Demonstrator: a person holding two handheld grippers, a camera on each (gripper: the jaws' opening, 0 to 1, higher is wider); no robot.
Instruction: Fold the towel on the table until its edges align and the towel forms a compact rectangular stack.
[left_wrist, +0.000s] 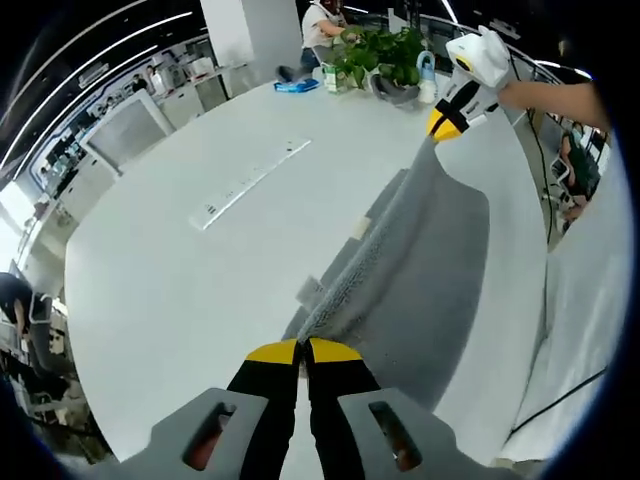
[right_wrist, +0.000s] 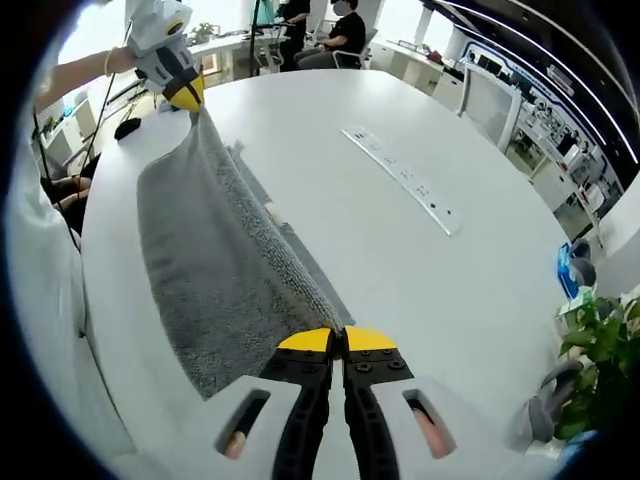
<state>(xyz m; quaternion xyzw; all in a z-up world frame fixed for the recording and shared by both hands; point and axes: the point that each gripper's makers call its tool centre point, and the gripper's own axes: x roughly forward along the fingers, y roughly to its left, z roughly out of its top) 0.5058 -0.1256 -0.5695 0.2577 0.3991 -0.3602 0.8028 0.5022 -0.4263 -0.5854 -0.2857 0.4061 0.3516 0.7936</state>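
Note:
A grey towel (left_wrist: 420, 260) hangs stretched above the white table (left_wrist: 180, 270), held by two corners of its upper edge. My left gripper (left_wrist: 303, 352), with yellow tips, is shut on the near corner. The right gripper (left_wrist: 447, 123) pinches the far corner, a hand behind it. In the right gripper view the same towel (right_wrist: 210, 270) runs from my right gripper (right_wrist: 337, 340), shut on its corner, to the left gripper (right_wrist: 186, 95) at the far end. The towel's lower part sags onto the table near its edge.
A long white power strip (left_wrist: 250, 183) lies on the table (right_wrist: 400, 270) beside the towel. Potted plants (left_wrist: 385, 55) and a blue item (left_wrist: 296, 86) stand at one end. People sit at desks beyond. A cable (left_wrist: 560, 395) hangs off the table's edge.

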